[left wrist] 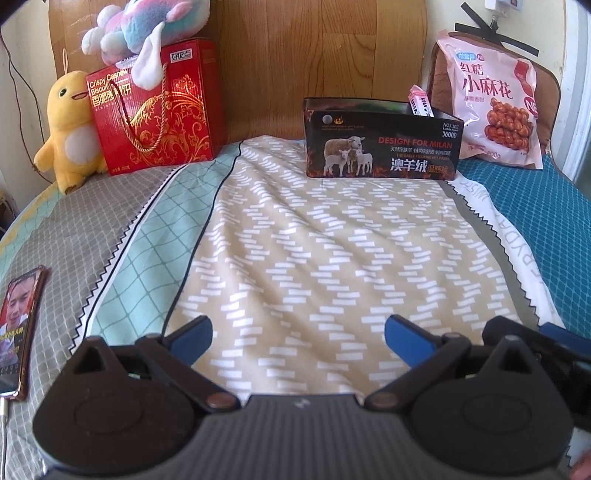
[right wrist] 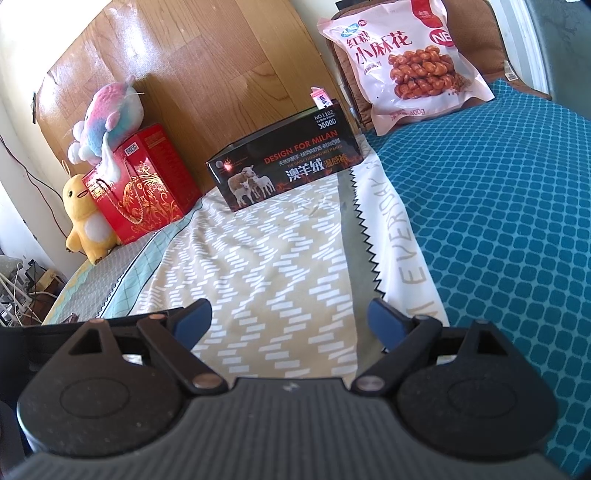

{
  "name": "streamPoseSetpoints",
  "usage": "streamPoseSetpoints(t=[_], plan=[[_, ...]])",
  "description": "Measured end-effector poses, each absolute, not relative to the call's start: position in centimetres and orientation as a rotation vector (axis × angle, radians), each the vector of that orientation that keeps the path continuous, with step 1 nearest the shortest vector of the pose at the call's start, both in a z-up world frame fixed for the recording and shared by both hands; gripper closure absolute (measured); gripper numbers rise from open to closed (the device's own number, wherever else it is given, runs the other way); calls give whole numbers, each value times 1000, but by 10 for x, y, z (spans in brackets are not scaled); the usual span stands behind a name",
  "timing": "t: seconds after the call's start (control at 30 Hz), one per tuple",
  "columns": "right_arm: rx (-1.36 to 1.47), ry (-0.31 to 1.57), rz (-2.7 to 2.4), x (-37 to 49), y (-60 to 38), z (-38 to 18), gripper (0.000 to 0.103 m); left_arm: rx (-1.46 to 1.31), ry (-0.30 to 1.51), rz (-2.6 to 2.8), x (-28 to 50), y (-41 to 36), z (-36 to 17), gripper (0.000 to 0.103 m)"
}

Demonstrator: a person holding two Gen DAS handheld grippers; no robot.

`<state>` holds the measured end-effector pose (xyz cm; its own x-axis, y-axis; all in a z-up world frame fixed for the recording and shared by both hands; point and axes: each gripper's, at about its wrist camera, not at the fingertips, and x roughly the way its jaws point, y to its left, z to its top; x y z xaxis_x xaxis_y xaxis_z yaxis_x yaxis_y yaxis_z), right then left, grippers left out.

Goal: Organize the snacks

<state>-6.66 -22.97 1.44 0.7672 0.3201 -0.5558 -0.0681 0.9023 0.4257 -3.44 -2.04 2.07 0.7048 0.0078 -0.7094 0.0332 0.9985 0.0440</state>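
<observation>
While we hold both the left gripper [left wrist: 298, 334] and right gripper [right wrist: 290, 319] wide open and empty over the bed [left wrist: 295, 240], the pink snack bag [left wrist: 496, 107] leans at the headboard, probably awaiting the open black cardboard box [left wrist: 382, 142].

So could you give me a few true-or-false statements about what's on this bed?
1. Both grippers are empty and open. True: left gripper, right gripper.
2. The pink snack bag lies flat on the bed. False: it leans upright at the headboard end.
3. A pink packet sticks out of the black box. True.
4. The pastel plush sits on the floor. False: it rests atop the red gift box.
</observation>
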Motion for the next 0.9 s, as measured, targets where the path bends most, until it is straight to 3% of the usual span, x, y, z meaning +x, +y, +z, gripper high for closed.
streamPoseSetpoints(t=[0.9], plan=[[407,661,209,-66,-234,14,9,28,847,-23,-29,-17,10,0]])
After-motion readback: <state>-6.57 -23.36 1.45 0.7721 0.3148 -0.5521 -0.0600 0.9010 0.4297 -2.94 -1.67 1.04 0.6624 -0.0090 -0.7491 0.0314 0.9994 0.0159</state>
